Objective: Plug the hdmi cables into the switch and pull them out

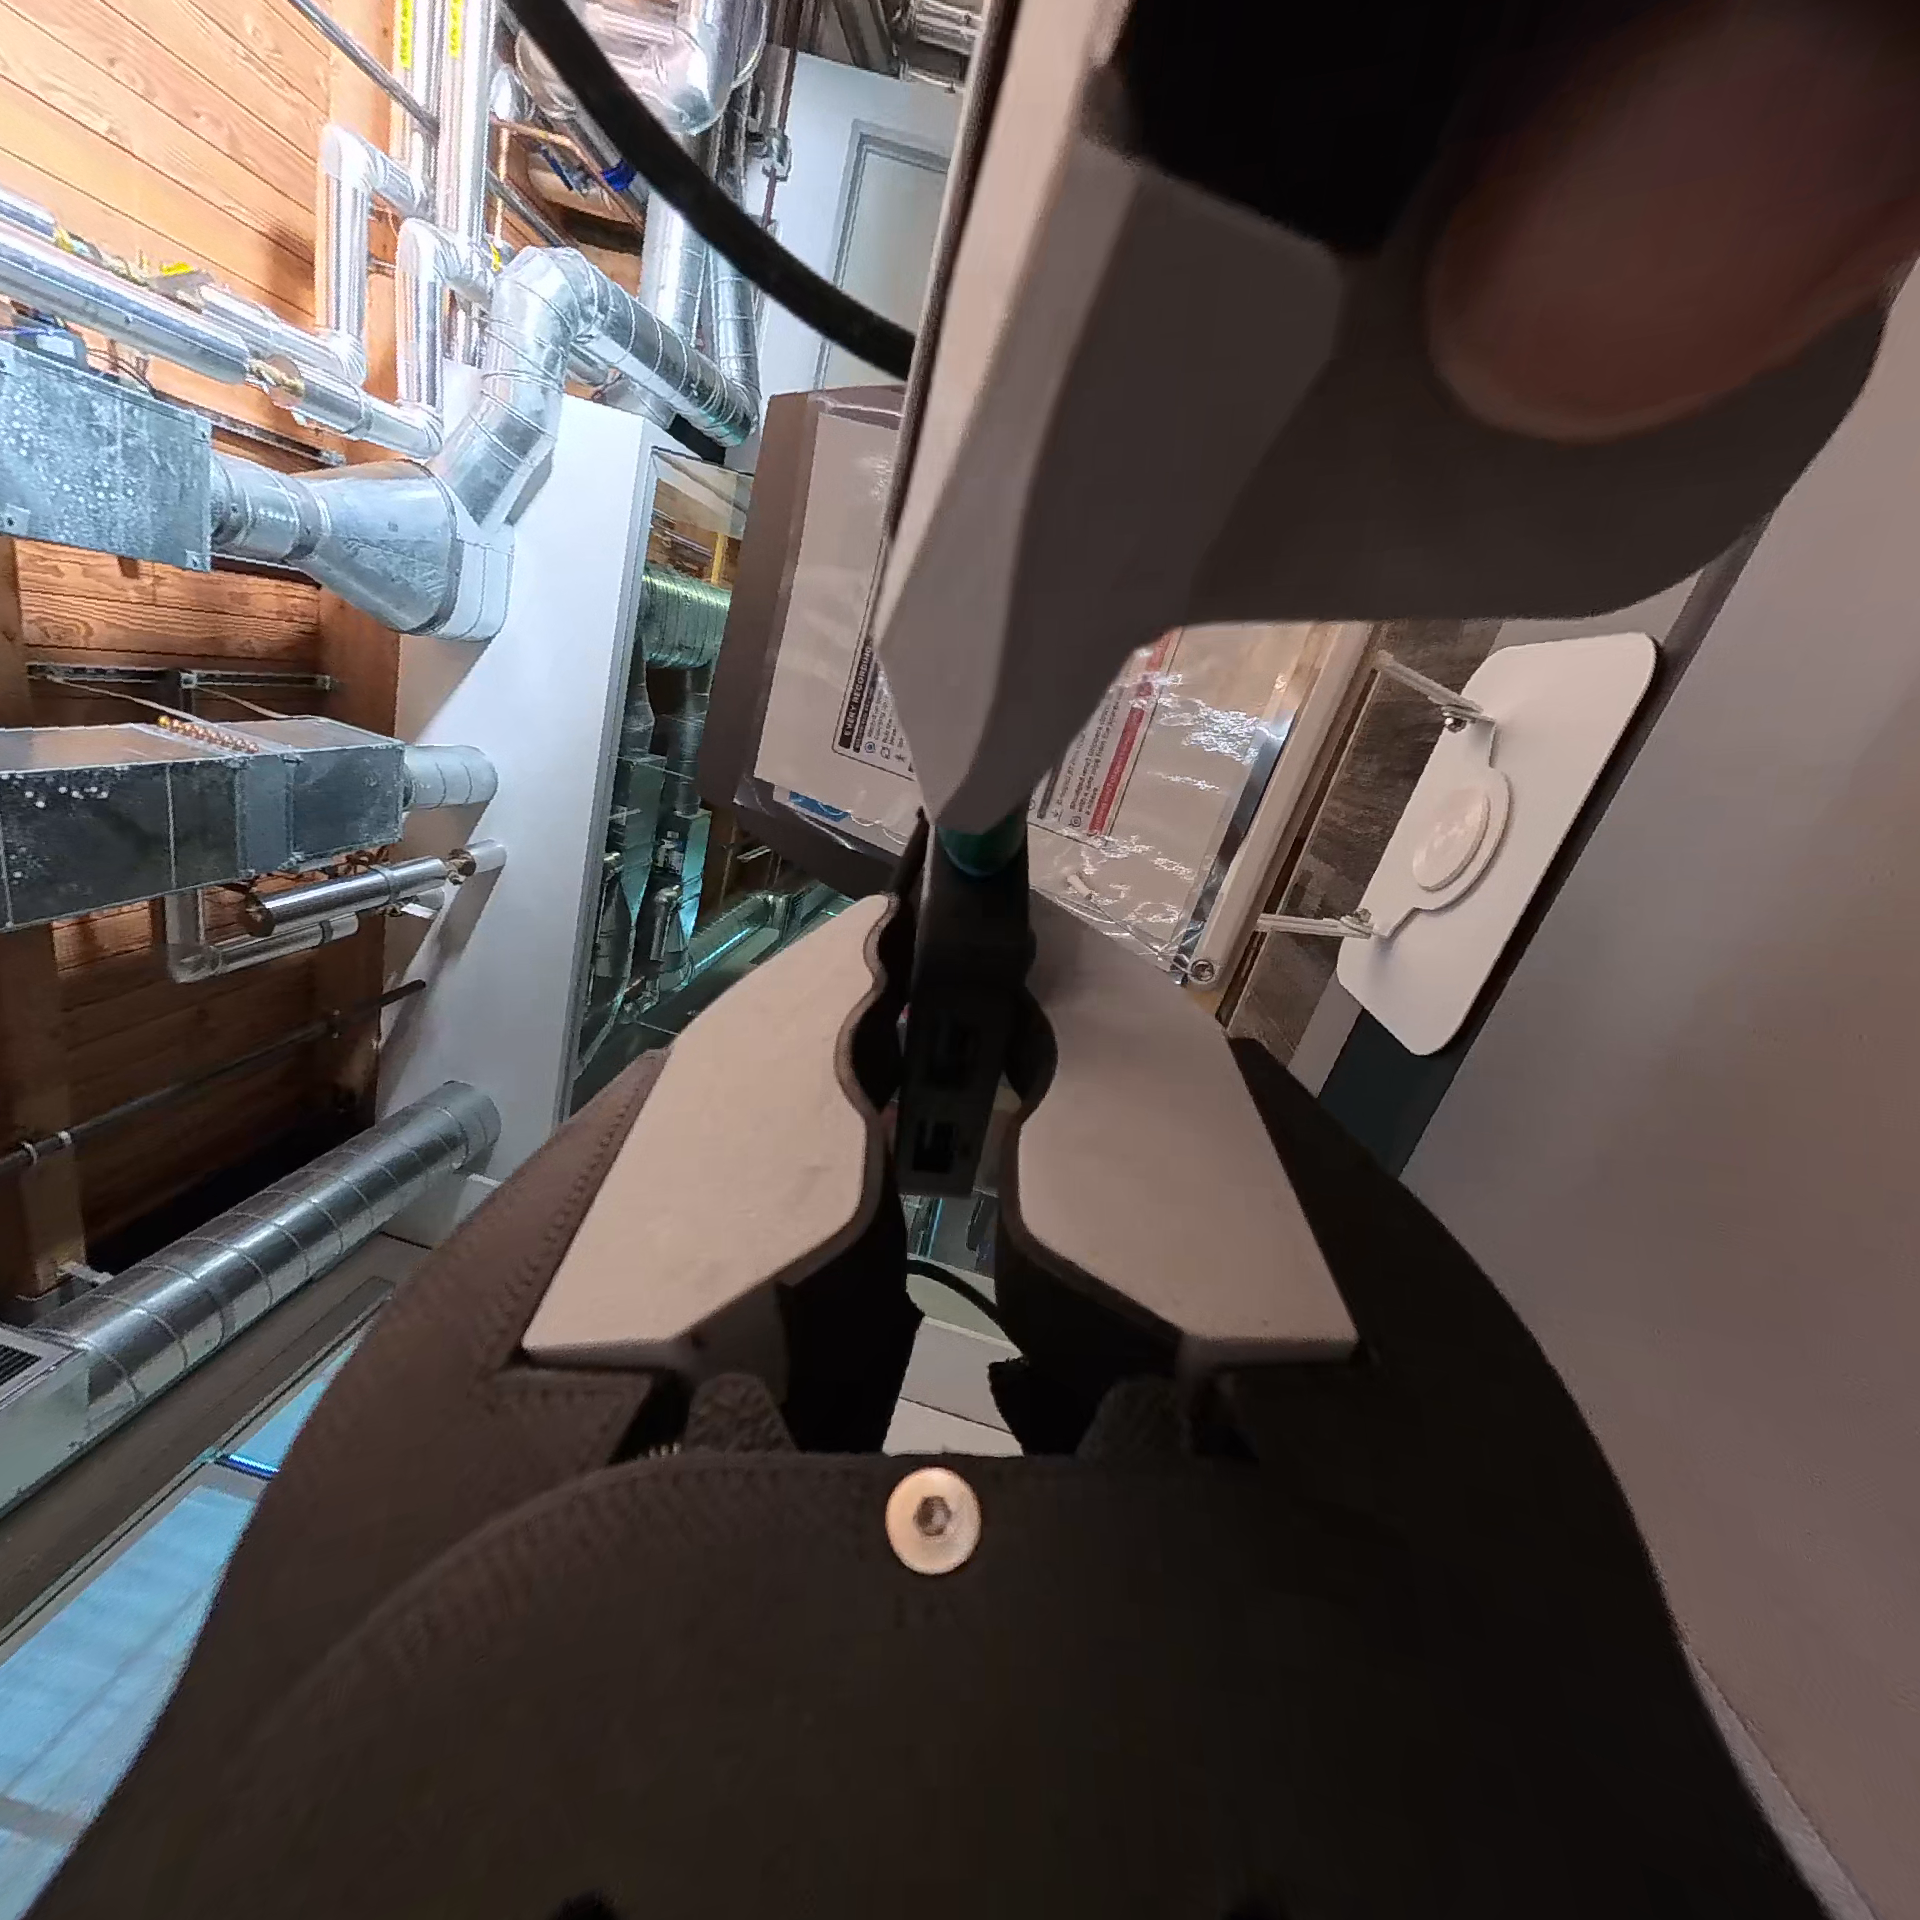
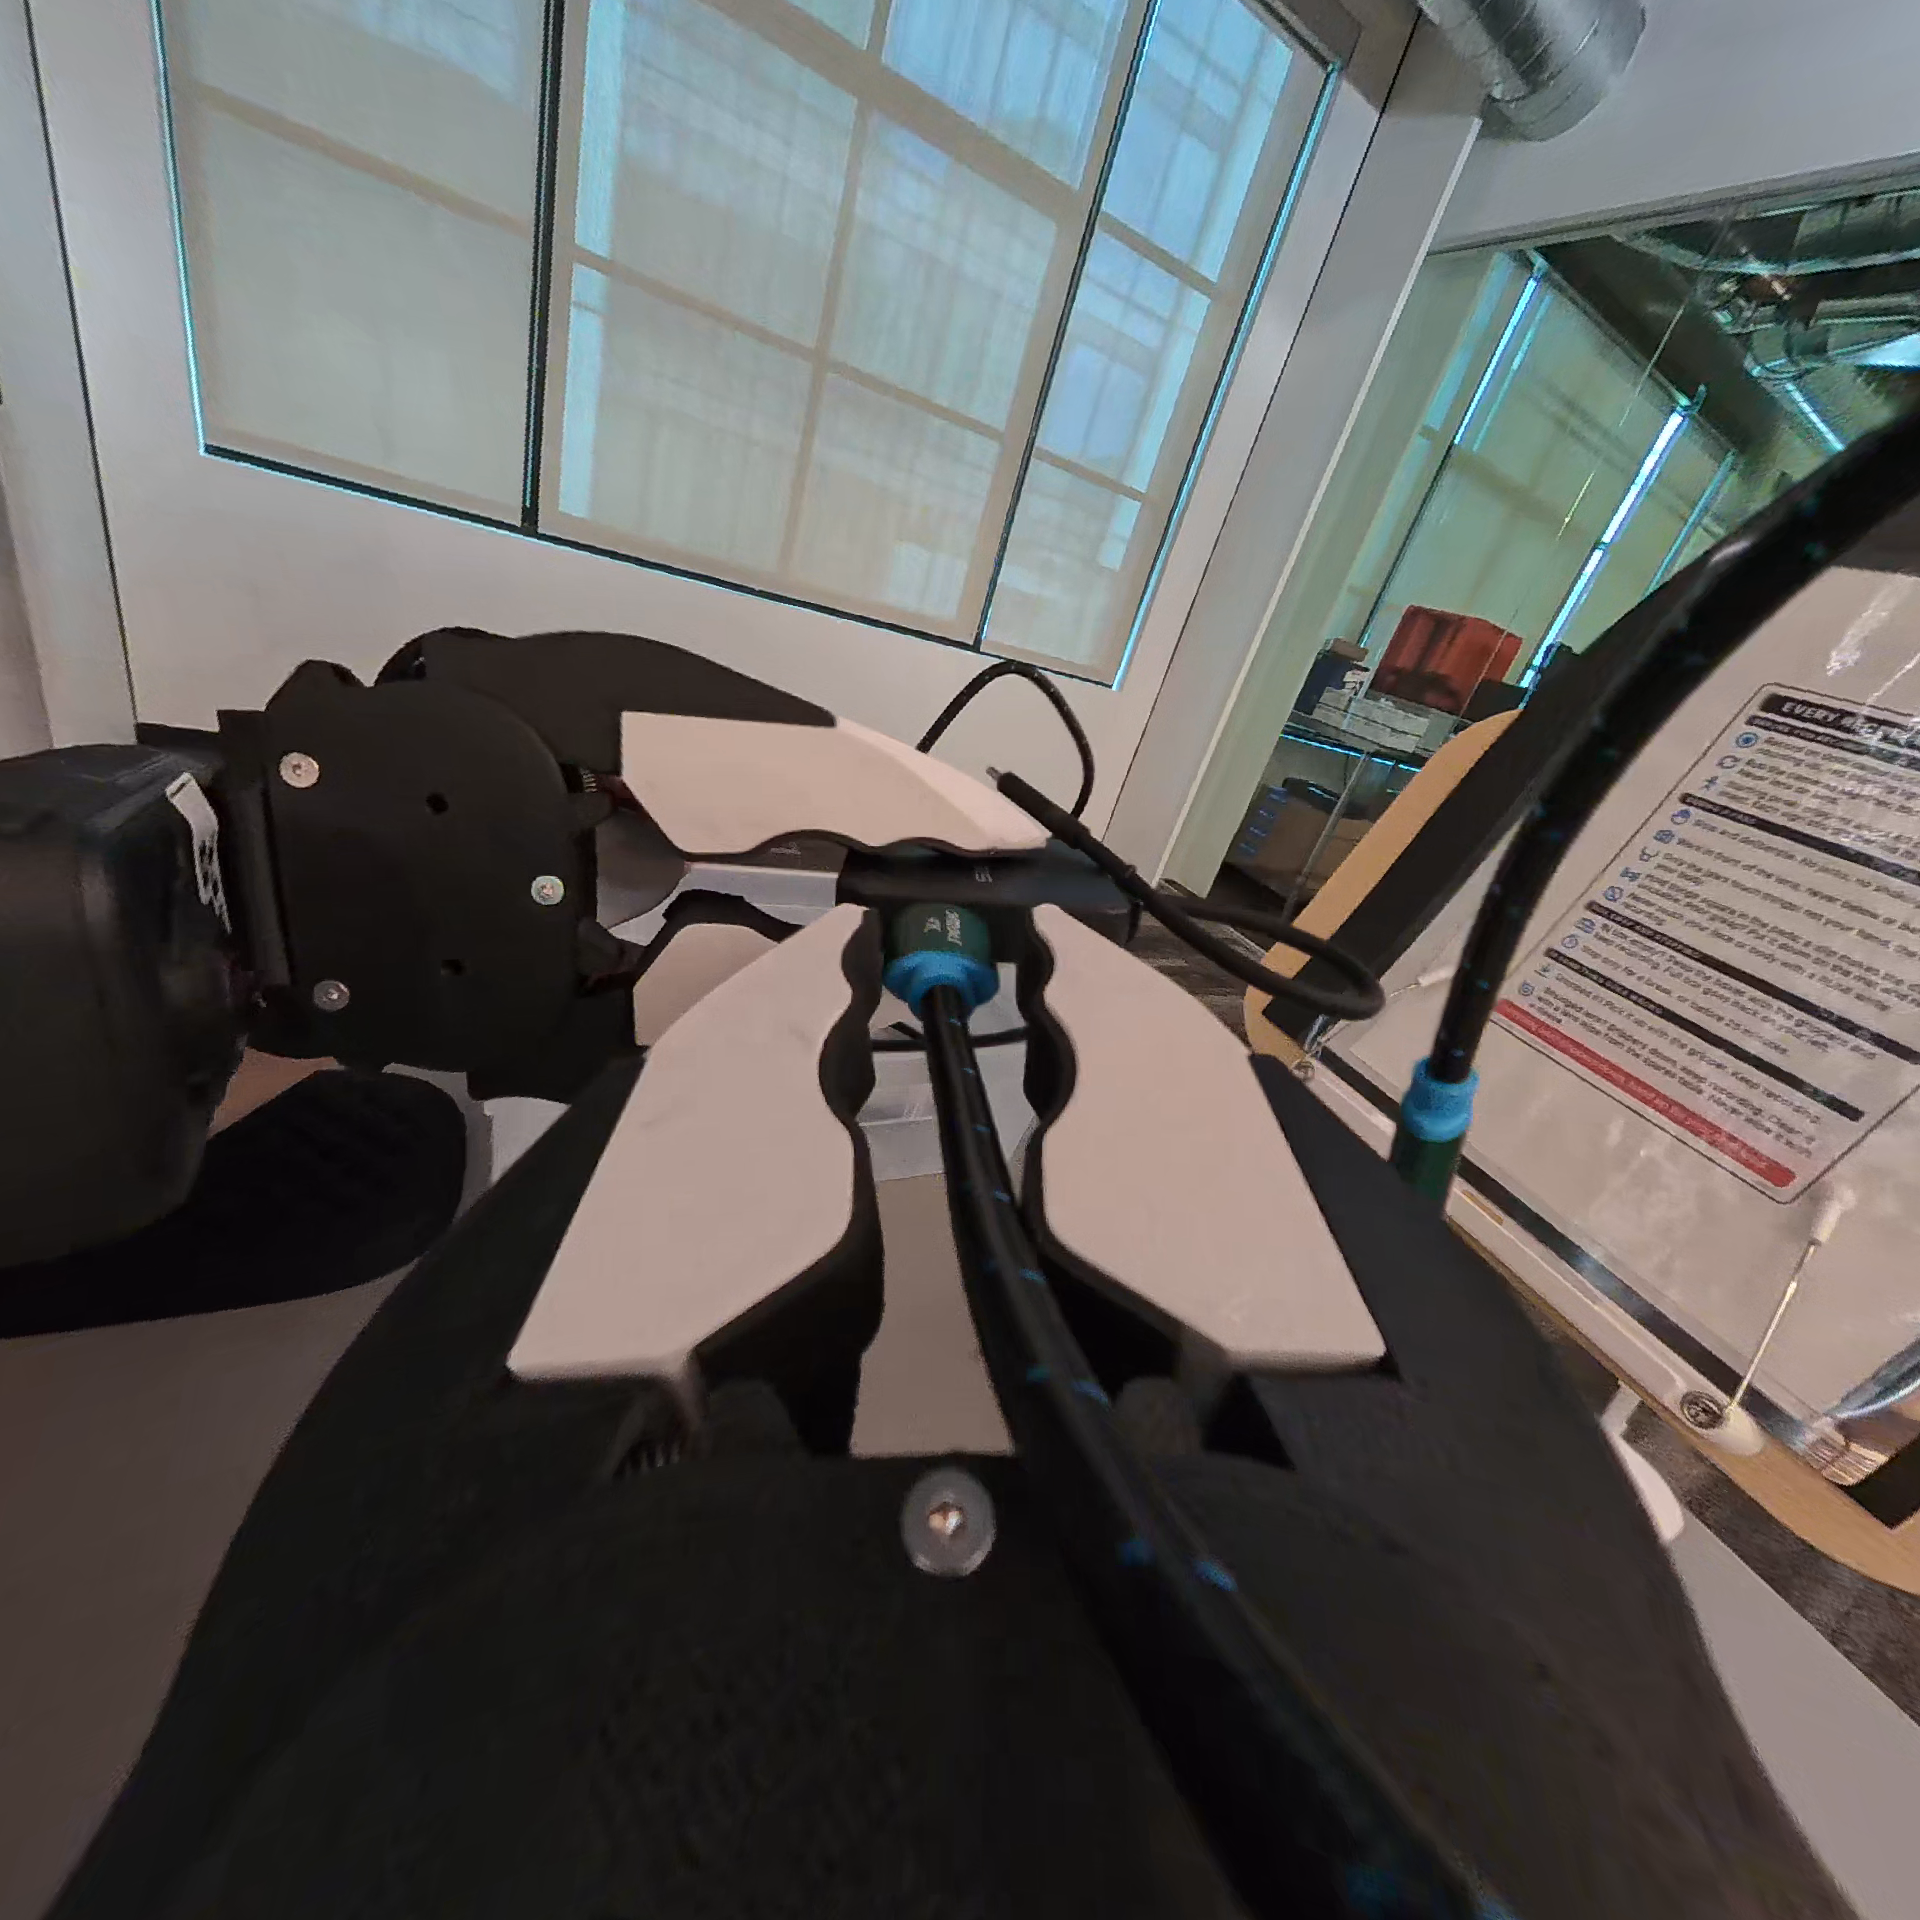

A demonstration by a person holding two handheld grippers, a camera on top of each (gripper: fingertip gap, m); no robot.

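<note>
The left gripper [image 1: 951,1013] is clamping the black HDMI switch [image 1: 948,1081] edge-on between its pale fingers [image 1: 727,1132], holding the small box up off the table [image 2: 239,1455]. In the right wrist view the same gripper is reaching in from the left, its fingers pressing on the switch [image 2: 997,883] from above and below.

The right gripper [image 2: 951,961] is sitting directly in front of the switch, its fingers [image 2: 717,1174] bracketing the green-and-blue HDMI plug [image 2: 940,951]. The plug is meeting the near edge of the switch; how deeply it is seated cannot be told. The fingers are standing close on either side of the plug, but narrow dark gaps are showing there, so whether they are actually pinching it cannot be told. The plug's black braided cable [image 2: 987,1174] is running back between the fingers toward the camera.

A thinner black lead [image 2: 1195,914] is leaving the far end of the switch, looping beside it. A second HDMI cable [image 2: 1439,1112] — same blue collar and green shell — is hanging at the right, in front of a laminated instruction sheet [image 2: 1704,935] standing at the table's edge.

From the left wrist view, the right gripper's finger [image 1: 1039,520] is looming large — its tip coming down onto the plug [image 1: 982,836].
</note>
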